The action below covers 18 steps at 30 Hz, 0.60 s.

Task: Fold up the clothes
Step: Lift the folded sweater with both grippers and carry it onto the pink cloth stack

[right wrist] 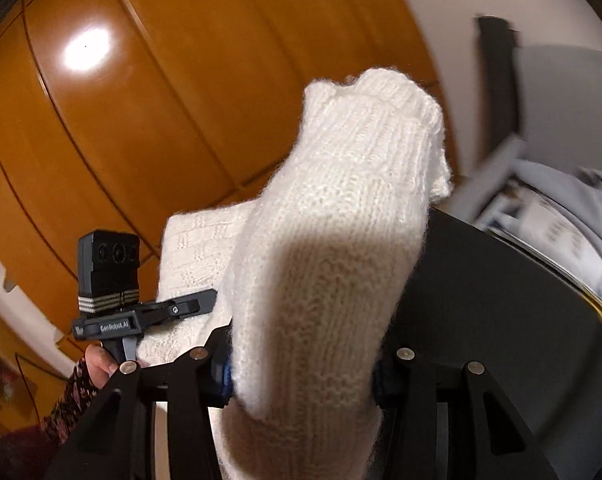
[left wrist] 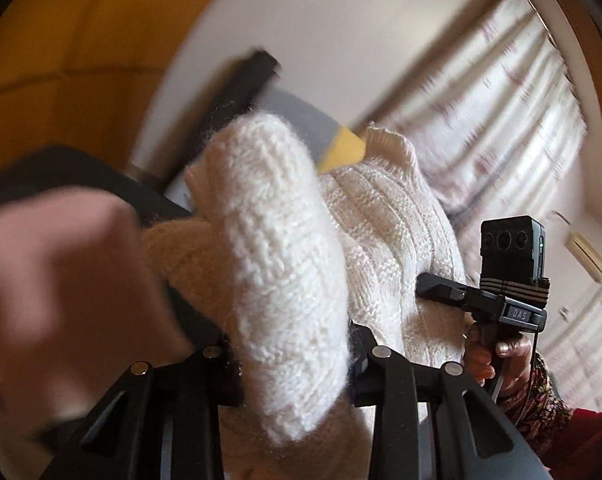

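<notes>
A cream knitted sweater [left wrist: 285,248] is held up in the air between both grippers. My left gripper [left wrist: 293,360] is shut on a thick fold of it, which fills the middle of the left wrist view. My right gripper [right wrist: 301,376] is shut on a sleeve of the sweater [right wrist: 341,216], whose ribbed cuff points upward. The right gripper also shows in the left wrist view [left wrist: 441,288], pressed against the knit. The left gripper also shows in the right wrist view [right wrist: 197,302], against another part of the sweater.
A dark round table [right wrist: 481,300] lies below at right, with grey cloth and printed papers [right wrist: 561,220] on it. Orange wooden wardrobe doors [right wrist: 161,100] stand behind. White curtains [left wrist: 501,100] hang at the right of the left wrist view. A blurred hand [left wrist: 61,280] is at the left.
</notes>
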### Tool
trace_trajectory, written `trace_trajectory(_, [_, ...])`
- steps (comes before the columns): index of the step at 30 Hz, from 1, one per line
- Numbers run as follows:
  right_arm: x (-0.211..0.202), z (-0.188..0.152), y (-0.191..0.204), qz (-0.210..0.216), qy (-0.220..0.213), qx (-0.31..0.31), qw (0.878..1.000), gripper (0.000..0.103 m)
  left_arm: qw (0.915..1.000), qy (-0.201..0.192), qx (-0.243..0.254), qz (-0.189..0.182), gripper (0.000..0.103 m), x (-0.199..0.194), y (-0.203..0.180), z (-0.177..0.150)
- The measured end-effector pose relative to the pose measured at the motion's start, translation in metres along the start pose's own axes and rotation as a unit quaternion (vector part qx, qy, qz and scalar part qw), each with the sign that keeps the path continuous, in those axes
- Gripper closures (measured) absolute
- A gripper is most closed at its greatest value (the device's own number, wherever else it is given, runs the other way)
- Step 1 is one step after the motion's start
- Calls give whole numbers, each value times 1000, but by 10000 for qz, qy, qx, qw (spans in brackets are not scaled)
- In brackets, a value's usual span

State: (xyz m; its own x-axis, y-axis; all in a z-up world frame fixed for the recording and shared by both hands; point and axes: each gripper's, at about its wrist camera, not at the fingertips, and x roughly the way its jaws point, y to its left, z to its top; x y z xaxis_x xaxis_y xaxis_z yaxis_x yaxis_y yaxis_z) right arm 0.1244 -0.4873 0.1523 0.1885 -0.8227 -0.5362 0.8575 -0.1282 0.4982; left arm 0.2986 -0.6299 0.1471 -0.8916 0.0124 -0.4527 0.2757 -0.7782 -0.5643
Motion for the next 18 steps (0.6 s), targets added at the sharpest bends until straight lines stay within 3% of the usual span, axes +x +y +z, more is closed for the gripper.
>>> trace_trajectory(6, [109, 70, 36, 651, 155, -229, 9975, 54, 9950, -303, -667, 672, 68, -33, 98, 31])
trace_trajectory(10, [203, 70, 16, 654, 539, 8, 9964, 53, 9849, -159, -1227, 1215, 67, -19, 179, 28])
trace_trajectory(12, [248, 58, -1, 338, 800, 35, 9962, 50, 9762, 78, -1530, 1535, 67, 4, 215, 12])
trace_trajectory(14, [268, 47, -21, 495, 746, 324, 9955, 44, 9730, 43, -1758, 1495, 62, 18, 236, -6])
trace_trajectory(16, [280, 42, -31, 592, 690, 441, 9949, 43, 9739, -261, -1919, 1182, 61, 20, 246, -18])
trace_trajectory(18, [287, 43, -34, 636, 638, 415, 9951, 43, 9746, -339, -1896, 1145, 59, 21, 246, -20])
